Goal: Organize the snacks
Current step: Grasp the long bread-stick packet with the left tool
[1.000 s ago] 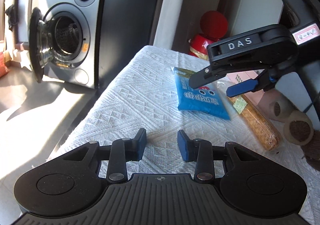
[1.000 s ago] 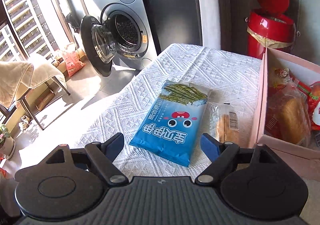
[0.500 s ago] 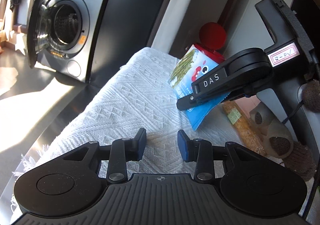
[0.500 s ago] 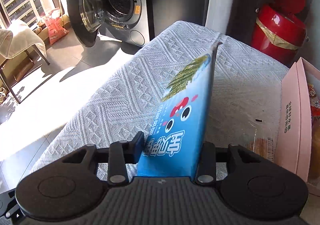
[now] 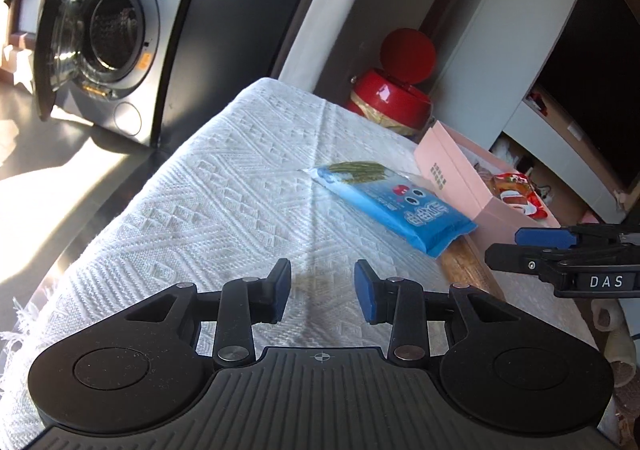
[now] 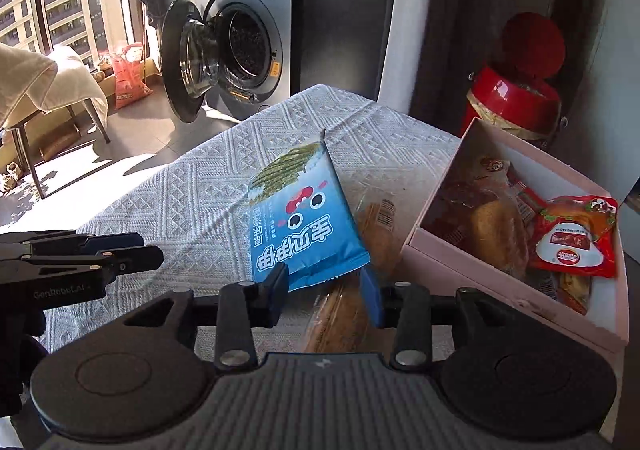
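**Blue packet loose by the pink box**

Your white textured cloth fills mid-frame. Pink box sits at right, snacks inside. Blue snack packet lies tilted at centre, propped on a clear-wrapped cracker pack, just beside the box. Your right gripper: fingers apart, packet's near edge between them, unclamped. Your left gripper: fingers apart, holding nothing, over cloth.

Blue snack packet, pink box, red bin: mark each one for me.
blue snack packet (image 6: pixel 304 226), right wrist view, on its printed front face.
pink box (image 6: pixel 452 264), right wrist view, on its near outer wall.
red bin (image 5: pixel 390 100), left wrist view, on its rounded body.
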`<state>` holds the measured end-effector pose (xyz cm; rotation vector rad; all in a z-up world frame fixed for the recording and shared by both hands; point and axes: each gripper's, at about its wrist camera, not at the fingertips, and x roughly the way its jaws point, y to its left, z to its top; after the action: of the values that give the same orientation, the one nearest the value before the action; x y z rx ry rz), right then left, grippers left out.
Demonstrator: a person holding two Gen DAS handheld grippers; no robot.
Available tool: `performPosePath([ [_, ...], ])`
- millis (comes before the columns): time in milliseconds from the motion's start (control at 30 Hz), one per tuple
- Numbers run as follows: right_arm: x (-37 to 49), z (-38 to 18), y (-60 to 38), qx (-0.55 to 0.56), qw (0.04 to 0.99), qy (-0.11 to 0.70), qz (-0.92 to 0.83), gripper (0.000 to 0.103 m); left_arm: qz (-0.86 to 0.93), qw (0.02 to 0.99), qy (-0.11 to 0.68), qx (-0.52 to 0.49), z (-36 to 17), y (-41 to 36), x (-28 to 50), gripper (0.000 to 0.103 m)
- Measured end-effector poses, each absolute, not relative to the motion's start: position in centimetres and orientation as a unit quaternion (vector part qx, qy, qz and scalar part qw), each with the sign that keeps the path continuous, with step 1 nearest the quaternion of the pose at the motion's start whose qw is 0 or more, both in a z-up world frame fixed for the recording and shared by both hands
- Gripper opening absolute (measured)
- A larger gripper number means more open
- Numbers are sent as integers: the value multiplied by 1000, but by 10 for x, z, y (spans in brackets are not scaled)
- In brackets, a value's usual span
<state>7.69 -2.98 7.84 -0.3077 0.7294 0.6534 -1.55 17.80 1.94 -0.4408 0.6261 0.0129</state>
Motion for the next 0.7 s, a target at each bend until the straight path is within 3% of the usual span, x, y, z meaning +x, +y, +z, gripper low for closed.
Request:
performPosePath([
  [67,78,75,-42,-139,876,351,301,69,-25,923,312,-223,23,165,-6,39],
  [200,91,57,-52,-103,871,379,297,65,-46,924,308,-223,31,146,6,39],
  [333,94,46,-43,-69,850,405,329,34,-64,922,318,-209,38,134,7,39],
  [567,34,47,-30,-105,816,390,414,33,-57,923,352,-147,41,113,15,39],
  [633,22,49,-34,-115,814,384,420,35,-46,924,357,-128,41,106,20,40],
  [700,16,51,-42,-116,819,378,417,44,-36,926,359,-116,41,100,25,42],
])
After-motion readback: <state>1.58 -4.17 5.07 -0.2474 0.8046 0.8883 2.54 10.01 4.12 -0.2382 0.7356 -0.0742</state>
